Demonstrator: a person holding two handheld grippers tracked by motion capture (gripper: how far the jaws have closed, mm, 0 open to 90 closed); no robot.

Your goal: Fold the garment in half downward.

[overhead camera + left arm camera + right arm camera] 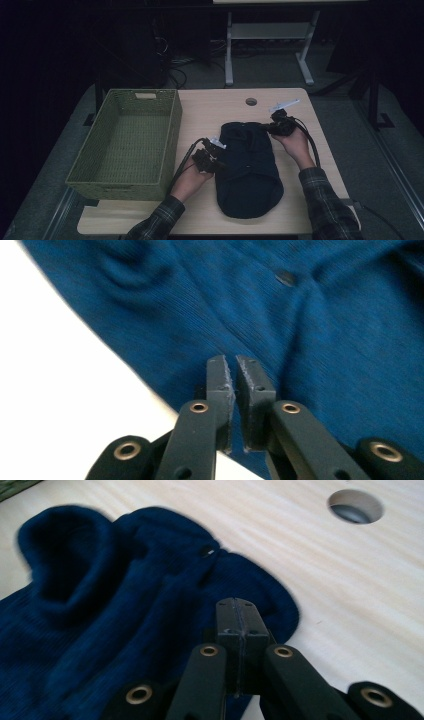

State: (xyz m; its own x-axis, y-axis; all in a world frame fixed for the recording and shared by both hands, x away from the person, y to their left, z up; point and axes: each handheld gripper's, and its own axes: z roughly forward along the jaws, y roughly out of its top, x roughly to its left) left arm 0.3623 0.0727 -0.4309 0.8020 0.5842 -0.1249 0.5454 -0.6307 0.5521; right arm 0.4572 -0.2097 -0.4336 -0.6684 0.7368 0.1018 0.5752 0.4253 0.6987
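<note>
Both grippers are working the same dark blue garment, one at each side. Left gripper [212,162] is sitting at the garment's [249,167] left edge about halfway down, and in the left gripper view its jaws are nearly together with just a thin slit between the pads; can't tell if any cloth is pinched in there, it looks more like they're hovering over the knit. Right gripper [279,125] is at the top right corner near the collar, jaws pressed fully shut, tip lying over the rounded shoulder edge [280,607], again no fabric clearly caught.

My guess is the person is flattening or folding it lengthwise, since it's lying already narrowed in the middle of the worktop [215,107], with the green basket [127,145] waiting just to its left, probably as the drop-off.

Hard to read: the high view is really dark, so the folds are mostly lost, and the sleeves seem to be tucked under somewhere.
</note>
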